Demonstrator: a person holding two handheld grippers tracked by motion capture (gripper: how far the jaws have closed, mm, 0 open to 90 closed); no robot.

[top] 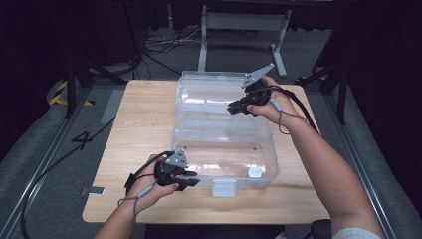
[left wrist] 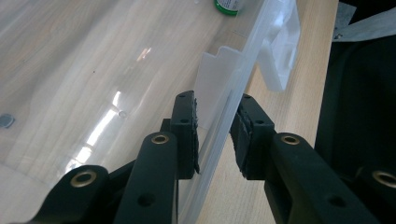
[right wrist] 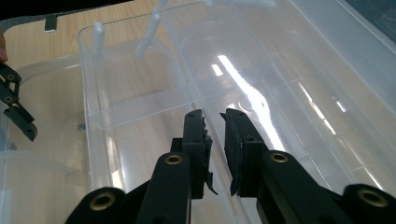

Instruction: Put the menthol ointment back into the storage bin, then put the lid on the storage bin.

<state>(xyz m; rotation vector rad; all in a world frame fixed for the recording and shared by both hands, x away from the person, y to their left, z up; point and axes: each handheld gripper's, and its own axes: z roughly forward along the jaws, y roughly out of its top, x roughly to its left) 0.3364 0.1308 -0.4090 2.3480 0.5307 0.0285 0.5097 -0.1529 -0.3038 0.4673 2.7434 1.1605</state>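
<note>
Clear plastic box [top: 224, 149] sits open on the desk [top: 139, 129]. Left claw [left wrist: 215, 135] straddles its front wall, pads not visibly pressing. Right claw [right wrist: 215, 149] grasps the raised lid's [top: 209, 92] edge; contact is hard to confirm.

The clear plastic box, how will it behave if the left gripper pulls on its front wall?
The clear plastic box looks thin-walled, so the wall between the left gripper jaws will probably flex. It holds little beyond a small bottle, so it is likely light and may slide on the smooth wooden table.
</note>
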